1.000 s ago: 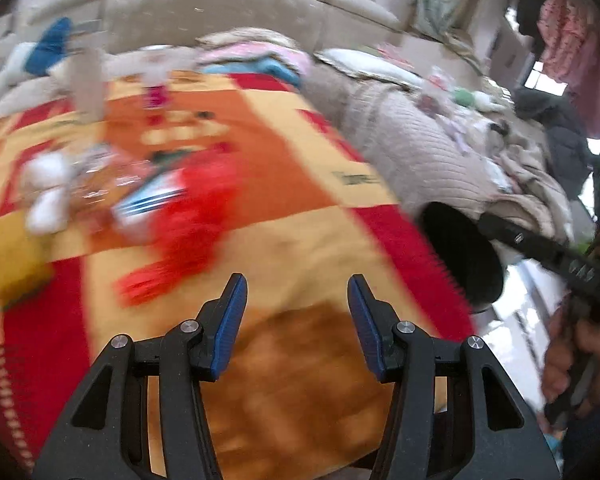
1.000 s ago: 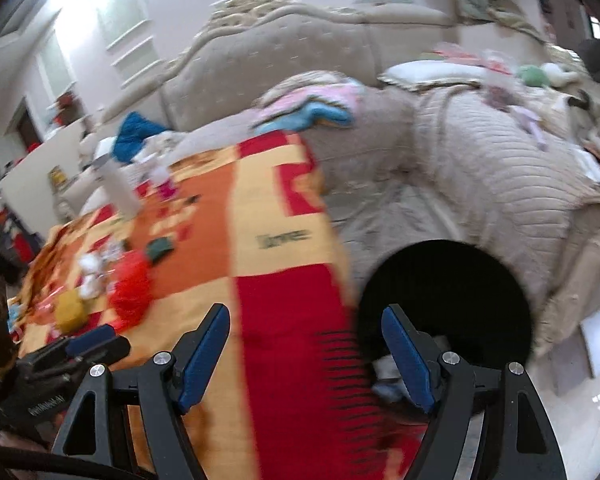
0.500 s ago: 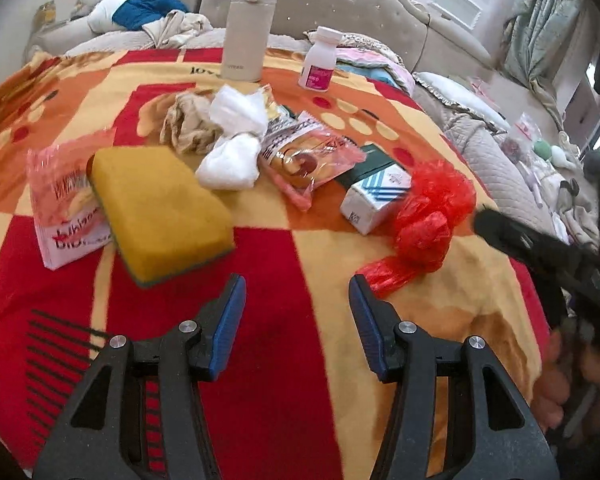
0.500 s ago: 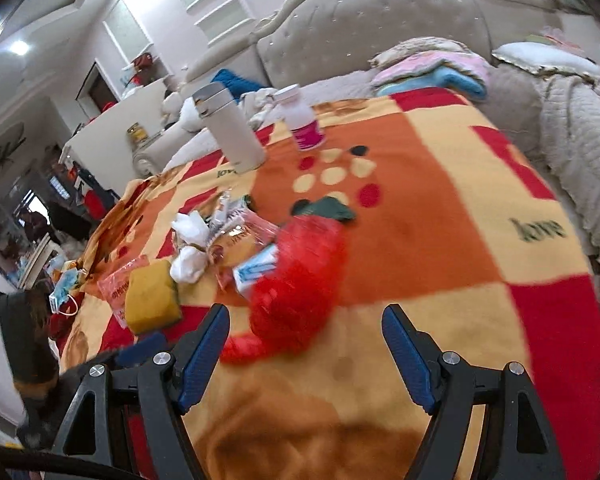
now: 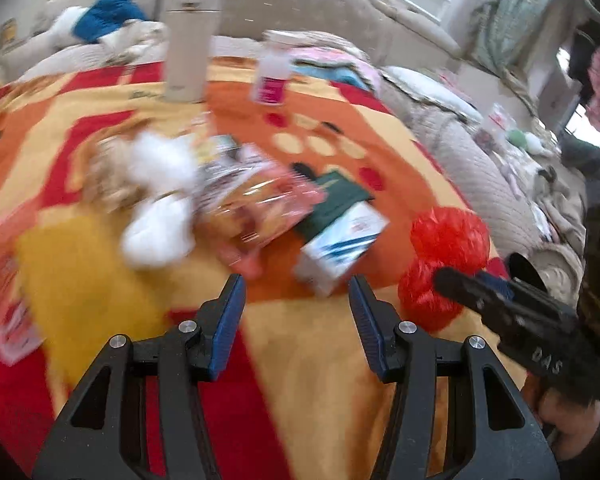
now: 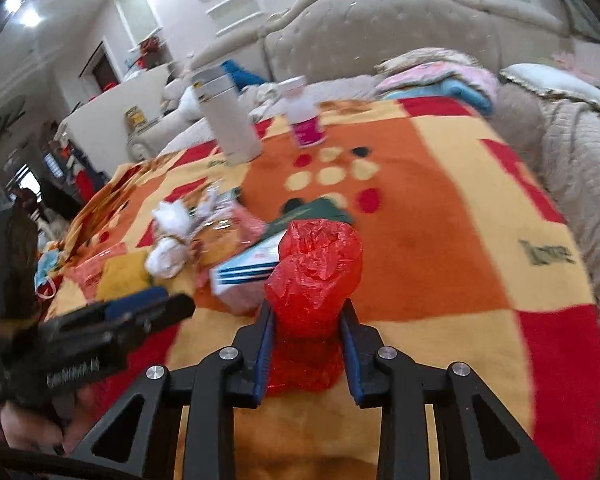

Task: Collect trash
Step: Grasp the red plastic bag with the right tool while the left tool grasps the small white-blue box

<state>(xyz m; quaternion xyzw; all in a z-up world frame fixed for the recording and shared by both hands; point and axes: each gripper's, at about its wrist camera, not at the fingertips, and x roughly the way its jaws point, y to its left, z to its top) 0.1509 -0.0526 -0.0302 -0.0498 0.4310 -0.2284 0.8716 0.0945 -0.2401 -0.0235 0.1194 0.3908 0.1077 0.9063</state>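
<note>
A crumpled red plastic bag (image 6: 314,264) lies on the red, orange and yellow blanket (image 6: 440,240). My right gripper (image 6: 306,312) has its fingers closed against both sides of the bag's lower part; the bag also shows in the left wrist view (image 5: 446,256). My left gripper (image 5: 296,292) is open and empty above the blanket, just short of a white and blue box (image 5: 342,244). Beyond lie a pink snack wrapper (image 5: 260,204), white tissue wads (image 5: 160,200), a yellow sponge (image 5: 76,276) and a pink packet (image 5: 4,312).
A tall beige flask (image 5: 190,44) and a white bottle with a pink label (image 5: 274,76) stand at the far side. A dark green box (image 5: 334,196) lies behind the white box. A beige sofa (image 6: 400,32) with cushions and clothes surrounds the table.
My right gripper has moved up to the red bag and closed its fingers around it. My left gripper has shifted forward and right toward the white and blue box.
</note>
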